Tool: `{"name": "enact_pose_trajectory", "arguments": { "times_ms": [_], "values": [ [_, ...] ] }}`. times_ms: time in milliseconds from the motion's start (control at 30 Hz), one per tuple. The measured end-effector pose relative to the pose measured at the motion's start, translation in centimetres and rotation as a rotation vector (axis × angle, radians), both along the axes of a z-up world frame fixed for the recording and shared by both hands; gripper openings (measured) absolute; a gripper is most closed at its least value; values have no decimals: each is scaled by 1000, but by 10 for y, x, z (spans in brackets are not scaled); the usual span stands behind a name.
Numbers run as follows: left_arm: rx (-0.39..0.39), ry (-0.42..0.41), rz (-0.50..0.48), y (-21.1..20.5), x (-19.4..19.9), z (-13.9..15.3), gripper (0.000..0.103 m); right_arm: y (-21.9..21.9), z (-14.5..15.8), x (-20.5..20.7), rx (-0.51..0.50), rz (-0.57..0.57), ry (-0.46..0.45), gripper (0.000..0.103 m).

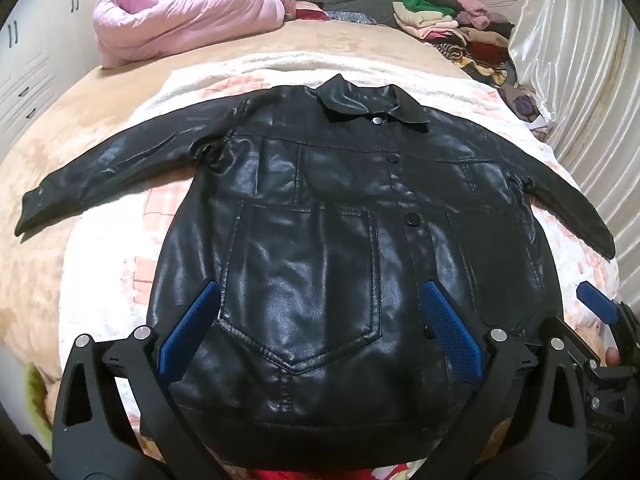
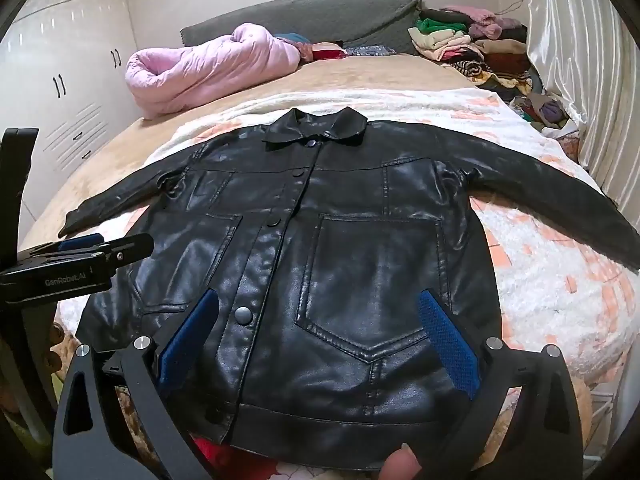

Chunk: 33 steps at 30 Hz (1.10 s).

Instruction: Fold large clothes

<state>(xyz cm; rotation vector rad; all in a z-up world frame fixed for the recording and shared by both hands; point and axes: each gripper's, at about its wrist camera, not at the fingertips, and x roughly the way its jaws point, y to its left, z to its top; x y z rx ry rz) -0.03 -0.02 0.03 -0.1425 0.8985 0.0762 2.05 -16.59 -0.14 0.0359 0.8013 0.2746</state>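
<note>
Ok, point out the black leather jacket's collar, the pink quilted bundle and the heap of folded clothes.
black leather jacket's collar (image 1: 362,102), left wrist view, collar's middle.
pink quilted bundle (image 2: 208,66), right wrist view, its middle.
heap of folded clothes (image 2: 460,42), right wrist view, beige garment.

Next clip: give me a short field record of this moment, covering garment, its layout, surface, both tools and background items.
garment: black leather jacket
layout: front up, buttoned, both sleeves spread out, collar at far end
surface: white and pink blanket on a bed
left tool: open, above jacket, holding nothing
right tool: open, above jacket, holding nothing
background: pink quilt, pile of clothes
</note>
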Motion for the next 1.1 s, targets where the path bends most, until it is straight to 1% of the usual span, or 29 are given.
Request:
{"name": "enact_pose_trajectory", "arguments": {
  "times_ms": [1100],
  "values": [
    [6, -12, -3, 1, -2, 3, 94, 3, -3, 0, 7, 6, 15, 99]
  ]
}}
